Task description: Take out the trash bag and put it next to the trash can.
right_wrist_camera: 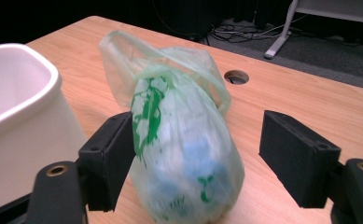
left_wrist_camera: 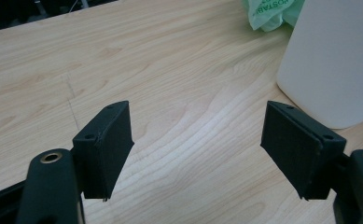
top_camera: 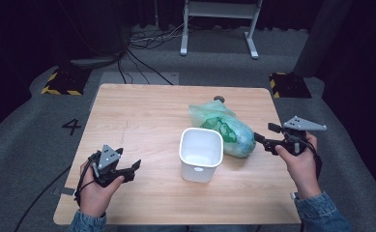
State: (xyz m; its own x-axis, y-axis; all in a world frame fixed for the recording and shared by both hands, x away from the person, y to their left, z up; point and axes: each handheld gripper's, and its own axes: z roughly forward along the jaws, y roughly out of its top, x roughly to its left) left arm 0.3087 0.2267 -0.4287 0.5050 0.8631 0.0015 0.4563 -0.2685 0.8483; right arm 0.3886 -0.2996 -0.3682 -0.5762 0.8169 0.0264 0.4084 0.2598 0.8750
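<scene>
Right gripper lined up on a filled bag beside an empty white bin

At centre frame of the high view an open-topped white plastic bin (top_camera: 201, 153) stands upright on the pale wooden table (top_camera: 142, 121), and a knotted, translucent green plastic bag (top_camera: 226, 129) stuffed with soft contents lies touching its upper-right side, probably so it can go into the bin. The right gripper (top_camera: 267, 141), mid-right, points at the bag; the right gripper view shows what the overhead cannot, its jaws spread wide with the bag (right_wrist_camera: 181, 140) between them, one pad at the bag's side, nothing clamped. The left gripper (top_camera: 127, 170), lower left, waits well apart; its own view shows released jaws over bare wood, the bin's wall (left_wrist_camera: 333, 60) at upper right
</scene>
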